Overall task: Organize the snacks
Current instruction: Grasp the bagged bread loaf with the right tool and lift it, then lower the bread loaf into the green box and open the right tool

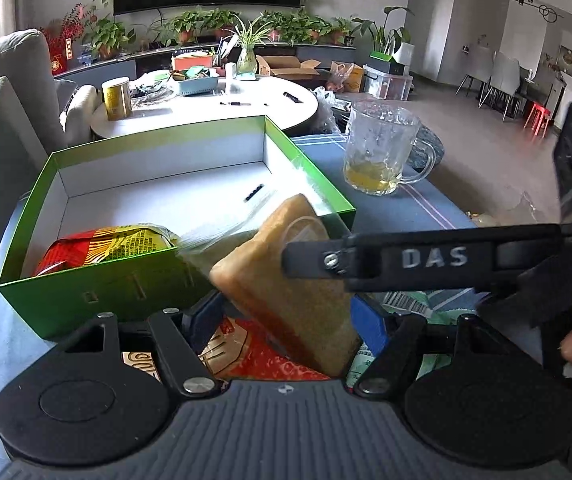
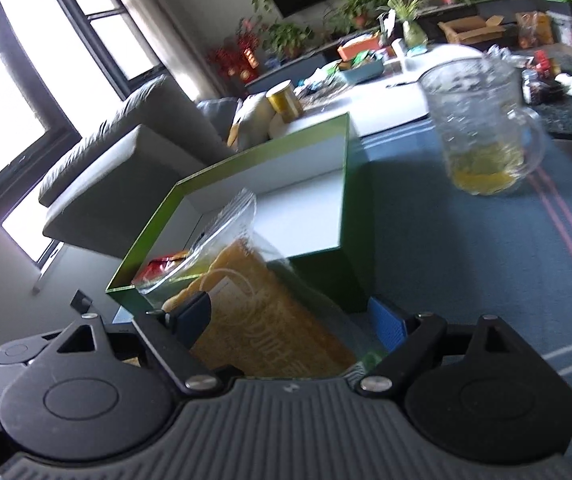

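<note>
A green box [image 1: 97, 296] with a white inside stands on the blue tablecloth; it also shows in the right wrist view [image 2: 326, 280]. A red and yellow snack pack [image 1: 105, 248] lies in its near left corner. My right gripper [image 2: 290, 320] is shut on a tan cake in clear wrap [image 2: 261, 320], tilted over the box's near corner; the cake also shows in the left wrist view [image 1: 286, 280] with the right gripper's finger [image 1: 406, 258] across it. My left gripper [image 1: 286, 320] is open, low above a red snack pack [image 1: 261, 356] and a green one [image 1: 438, 308].
A glass mug [image 1: 382, 148] with some yellow liquid stands right of the box, also in the right wrist view [image 2: 482, 128]. Behind is a white round table [image 1: 205, 108] with a gold tin [image 1: 117, 98] and clutter. A grey sofa [image 1: 1, 92] is at left.
</note>
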The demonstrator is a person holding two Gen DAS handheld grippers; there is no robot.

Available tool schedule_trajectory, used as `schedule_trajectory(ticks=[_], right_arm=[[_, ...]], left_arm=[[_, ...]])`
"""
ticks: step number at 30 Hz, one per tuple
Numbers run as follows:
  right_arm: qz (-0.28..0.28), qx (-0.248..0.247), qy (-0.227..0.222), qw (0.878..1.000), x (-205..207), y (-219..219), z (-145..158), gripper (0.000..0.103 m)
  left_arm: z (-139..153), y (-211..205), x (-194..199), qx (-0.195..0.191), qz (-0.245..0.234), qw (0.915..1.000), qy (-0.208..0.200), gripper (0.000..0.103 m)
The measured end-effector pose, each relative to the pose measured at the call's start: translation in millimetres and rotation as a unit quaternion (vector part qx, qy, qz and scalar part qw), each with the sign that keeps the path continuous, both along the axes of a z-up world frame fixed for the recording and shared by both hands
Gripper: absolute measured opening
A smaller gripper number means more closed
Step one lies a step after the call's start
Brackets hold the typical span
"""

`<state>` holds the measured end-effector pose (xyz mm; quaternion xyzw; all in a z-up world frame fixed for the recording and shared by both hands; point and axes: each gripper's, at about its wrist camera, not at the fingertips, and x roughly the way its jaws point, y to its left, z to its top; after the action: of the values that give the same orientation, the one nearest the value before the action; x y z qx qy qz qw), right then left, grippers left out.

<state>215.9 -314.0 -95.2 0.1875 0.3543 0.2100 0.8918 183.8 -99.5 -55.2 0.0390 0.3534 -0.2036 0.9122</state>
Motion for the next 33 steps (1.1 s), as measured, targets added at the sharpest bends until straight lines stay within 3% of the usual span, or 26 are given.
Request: schedule_trajectory(ticks=[4, 10, 24, 33], right_arm=[[0.020, 0.007, 0.008, 1.000, 3.3, 3.5, -0.9, 0.073], [0.043, 0.010, 0.003, 0.999, -5.0, 6.6, 8.4, 0.072], [0.013, 0.036, -0.095, 0.995, -44.9, 4.0, 70.6, 0.072], [0.008, 0.045, -0.134, 0.990, -26.9, 9.1, 92.1, 0.072]], left_arm=[[-2.4, -1.6, 1.4, 0.006, 0.003, 1.0000, -0.006, 0.065], [8.8, 2.2, -8.6, -0.017, -0.007, 0.9994, -0.029, 0.064], [63.3, 2.4, -41.3, -0.030, -0.026, 0.9871, -0.155, 0.064], [84.7, 0.9, -27.1, -0.011, -0.028, 0.9772, -0.210, 0.064]])
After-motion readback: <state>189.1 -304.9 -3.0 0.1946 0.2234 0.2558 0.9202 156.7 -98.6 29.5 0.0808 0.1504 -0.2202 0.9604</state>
